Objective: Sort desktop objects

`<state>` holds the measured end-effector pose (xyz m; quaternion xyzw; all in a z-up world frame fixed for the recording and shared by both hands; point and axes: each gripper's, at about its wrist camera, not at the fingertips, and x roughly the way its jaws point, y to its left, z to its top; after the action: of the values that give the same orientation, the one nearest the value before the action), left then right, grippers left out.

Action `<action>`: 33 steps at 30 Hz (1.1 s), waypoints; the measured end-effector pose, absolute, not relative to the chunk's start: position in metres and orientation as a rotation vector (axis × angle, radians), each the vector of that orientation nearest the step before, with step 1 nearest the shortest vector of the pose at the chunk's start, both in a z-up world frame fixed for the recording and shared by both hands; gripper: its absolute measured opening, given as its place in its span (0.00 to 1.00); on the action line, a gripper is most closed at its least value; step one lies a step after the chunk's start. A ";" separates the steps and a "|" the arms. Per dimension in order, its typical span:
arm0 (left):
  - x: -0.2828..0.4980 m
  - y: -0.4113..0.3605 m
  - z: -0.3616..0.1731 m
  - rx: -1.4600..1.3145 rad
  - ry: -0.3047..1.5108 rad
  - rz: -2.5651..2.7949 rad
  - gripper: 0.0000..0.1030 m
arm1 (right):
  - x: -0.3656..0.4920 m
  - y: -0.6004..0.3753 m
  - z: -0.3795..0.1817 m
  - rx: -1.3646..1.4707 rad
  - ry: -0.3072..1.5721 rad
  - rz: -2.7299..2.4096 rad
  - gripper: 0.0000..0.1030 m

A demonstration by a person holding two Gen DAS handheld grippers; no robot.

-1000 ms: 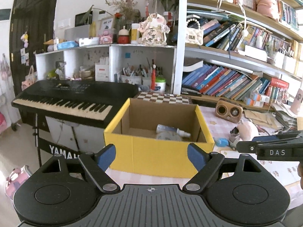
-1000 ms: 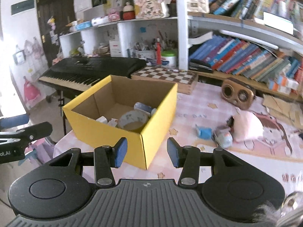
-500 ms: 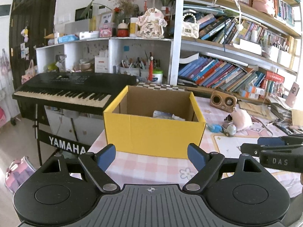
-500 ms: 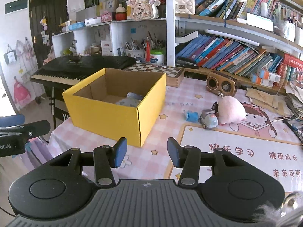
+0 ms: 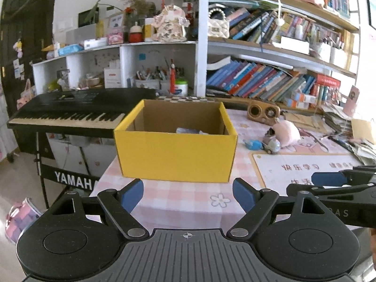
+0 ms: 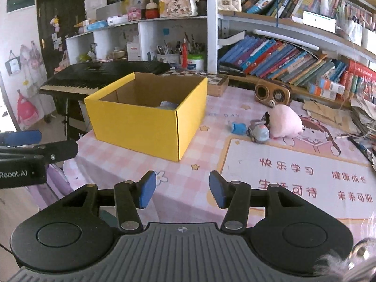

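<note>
The bookshelf [image 6: 293, 54] fills the upper right of both views, its rows of books leaning against one another, with white cubbies of pens and boxes to its left. A black Yamaha keyboard [image 5: 70, 115] stands on its frame at the left, just beside the bench [image 6: 206, 164], which wears a pink checked cloth and a printed mat [image 6: 305, 176] with red characters at the lower right.

The yellow cardboard box [image 5: 176, 155] sits open-topped near the bench's left end, at the centre of the left wrist view and centre-left in the right one. Something pale blue and white lies inside it; I cannot tell what.

To the right of the box, apart from it, a wooden speaker [image 6: 270, 92] stands near the shelf. In front of it a pink plush toy [image 6: 284, 123] lies touching a small grey toy car [image 6: 258, 132], with a small blue item [image 6: 238, 127] just left of the car.

The left hand-held gripper [image 5: 188, 195] hovers low in its frame with its blue pads wide apart and nothing between them. The right hand-held gripper [image 6: 182, 190] hangs over the bench's near edge, its jaws narrower but apart and empty, having just been opening.
</note>
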<state>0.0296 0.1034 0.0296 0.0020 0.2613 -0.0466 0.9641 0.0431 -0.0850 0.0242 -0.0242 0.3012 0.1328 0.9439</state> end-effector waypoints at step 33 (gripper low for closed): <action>0.036 0.058 0.011 0.032 0.599 -0.217 0.90 | 0.027 -0.118 0.006 -0.029 0.710 0.130 0.71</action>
<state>0.0364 0.0580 0.0115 0.0155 0.2944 -0.1064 0.9496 0.0273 -0.1184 0.0064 -0.0141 0.3473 0.0634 0.9355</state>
